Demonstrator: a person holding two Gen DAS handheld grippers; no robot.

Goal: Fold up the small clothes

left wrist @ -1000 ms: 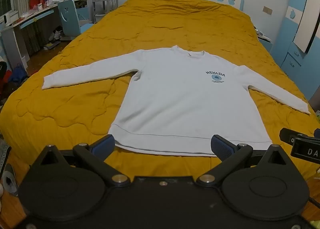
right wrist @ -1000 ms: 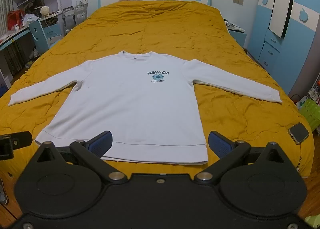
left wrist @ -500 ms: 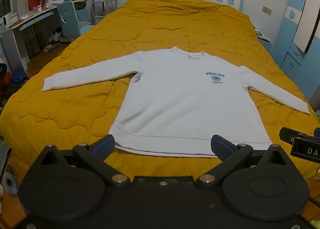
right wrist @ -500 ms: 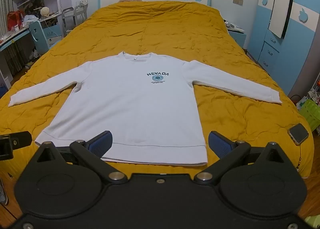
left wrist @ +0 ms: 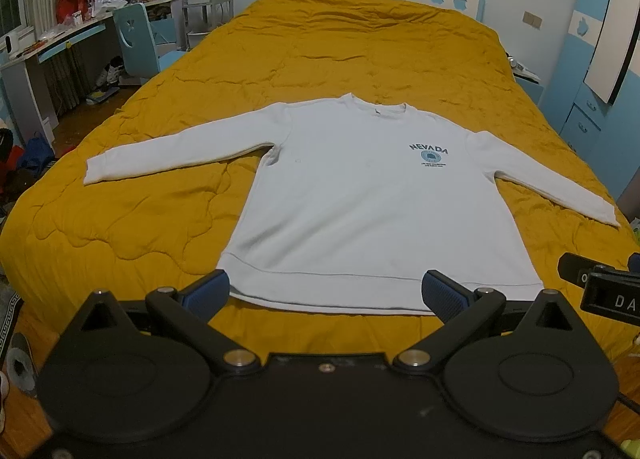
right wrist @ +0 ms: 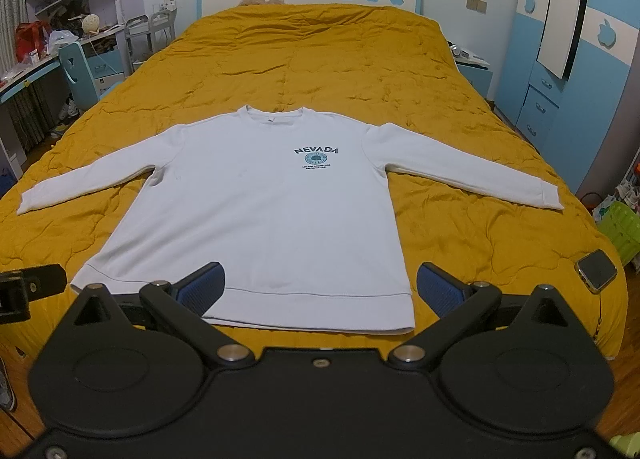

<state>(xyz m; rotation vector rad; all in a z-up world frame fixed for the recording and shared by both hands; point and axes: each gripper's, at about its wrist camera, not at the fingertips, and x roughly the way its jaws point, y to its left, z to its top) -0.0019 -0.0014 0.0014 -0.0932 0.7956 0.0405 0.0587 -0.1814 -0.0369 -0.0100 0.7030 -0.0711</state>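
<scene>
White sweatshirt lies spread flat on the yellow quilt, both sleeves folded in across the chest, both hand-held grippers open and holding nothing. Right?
Not quite. The sweatshirt has both sleeves stretched out to the sides on the quilt, not folded in; the right wrist view shows it. The rest holds.

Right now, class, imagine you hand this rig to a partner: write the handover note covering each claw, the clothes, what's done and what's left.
Left claw: open, holding nothing, near the hem.
Right claw: open, holding nothing, also near the hem.
White sweatshirt: flat, front up, on the yellow quilt, both sleeves spread out, collar away from you.
Phone lies at the quilt's right edge.
Done: garment laid out.
Left: every fold, probably sleeves first.
</scene>
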